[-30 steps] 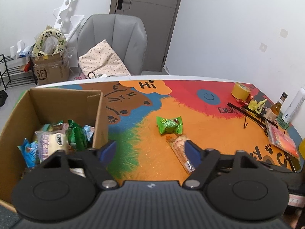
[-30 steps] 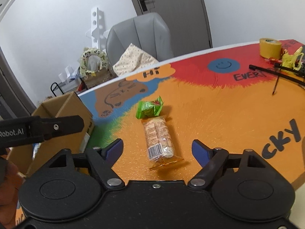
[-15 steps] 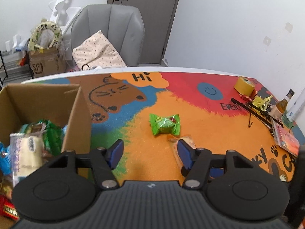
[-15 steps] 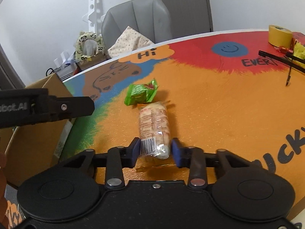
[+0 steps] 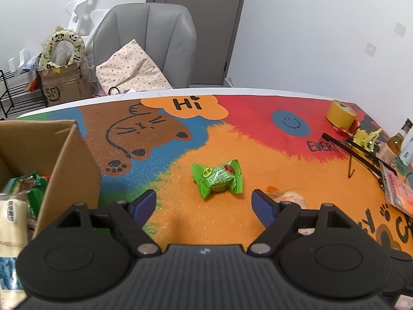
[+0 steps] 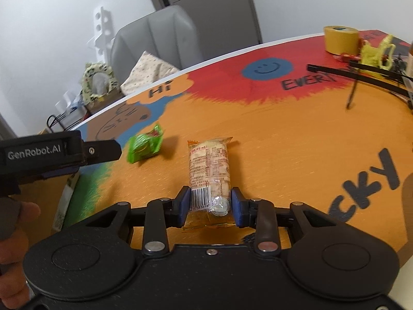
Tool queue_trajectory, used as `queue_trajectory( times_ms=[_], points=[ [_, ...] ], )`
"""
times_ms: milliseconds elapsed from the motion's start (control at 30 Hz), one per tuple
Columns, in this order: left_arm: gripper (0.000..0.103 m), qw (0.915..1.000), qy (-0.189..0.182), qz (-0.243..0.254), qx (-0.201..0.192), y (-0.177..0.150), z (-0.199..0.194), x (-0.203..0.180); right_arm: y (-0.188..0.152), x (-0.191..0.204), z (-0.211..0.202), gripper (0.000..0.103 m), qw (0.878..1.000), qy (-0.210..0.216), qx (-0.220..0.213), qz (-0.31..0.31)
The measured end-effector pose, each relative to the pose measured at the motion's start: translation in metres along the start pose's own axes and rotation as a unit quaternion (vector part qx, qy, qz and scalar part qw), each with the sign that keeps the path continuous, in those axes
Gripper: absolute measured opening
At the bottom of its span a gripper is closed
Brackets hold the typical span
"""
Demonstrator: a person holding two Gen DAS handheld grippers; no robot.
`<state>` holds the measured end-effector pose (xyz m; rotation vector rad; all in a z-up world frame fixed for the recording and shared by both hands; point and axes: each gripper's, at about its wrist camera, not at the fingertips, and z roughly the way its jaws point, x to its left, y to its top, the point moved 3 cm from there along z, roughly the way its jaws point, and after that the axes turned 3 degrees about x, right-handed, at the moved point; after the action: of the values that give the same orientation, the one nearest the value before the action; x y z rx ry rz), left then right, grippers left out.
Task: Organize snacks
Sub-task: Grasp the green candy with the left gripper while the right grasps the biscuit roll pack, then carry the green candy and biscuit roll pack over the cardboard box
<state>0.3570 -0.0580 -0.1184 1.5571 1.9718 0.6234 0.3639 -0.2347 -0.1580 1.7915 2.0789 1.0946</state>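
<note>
- Now the right tool [image 6: 210,204] has closed on the near end of the long biscuit pack [image 6: 209,171], lying mid-tabletop [image 6: 296,139]; a second ago its jaws stood wide.
- Left tool [image 5: 204,202], reopened wide, faces the green snack [image 5: 218,178]; both likely belong in the cardboard box [image 5: 69,160] at the left edge.

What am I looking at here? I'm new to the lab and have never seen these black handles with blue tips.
These are two hand-held grippers; a person carries one in each hand, and each has a fisheye camera looking along its jaws. One picture is from the left gripper, whose jaws are open and hold nothing; a green candy packet lies on the colourful table mat just ahead of it. The other is from the right gripper, whose jaws are shut on the barcode end of a clear-wrapped biscuit pack. At left stands a cardboard box already holding snacks. Tape and a bottle sit at the far right.
</note>
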Motion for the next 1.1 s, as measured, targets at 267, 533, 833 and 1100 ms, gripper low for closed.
queue_trajectory(
  times_ms=[267, 533, 833, 1100],
  points=[
    [0.085, 0.9999, 0.015, -0.008, -0.001, 0.006, 0.024, -0.008, 0.007, -0.018, 0.0, 0.032, 0.999, -0.01, -0.02, 0.028],
    [0.085, 0.9995, 0.025, -0.02, -0.005, 0.013, 0.051, -0.013, 0.013, -0.024, 0.006, 0.032, 0.999, -0.022, -0.03, 0.039],
    [0.08, 0.999, 0.042, -0.009, 0.009, 0.011, 0.075, -0.026, 0.016, -0.017, 0.013, 0.038, 0.999, -0.041, -0.029, 0.015],
    [0.042, 0.9991, 0.04, -0.012, -0.01, 0.006, 0.064, -0.021, 0.013, -0.018, 0.009, 0.032, 0.999, -0.034, -0.036, 0.018]
  ],
)
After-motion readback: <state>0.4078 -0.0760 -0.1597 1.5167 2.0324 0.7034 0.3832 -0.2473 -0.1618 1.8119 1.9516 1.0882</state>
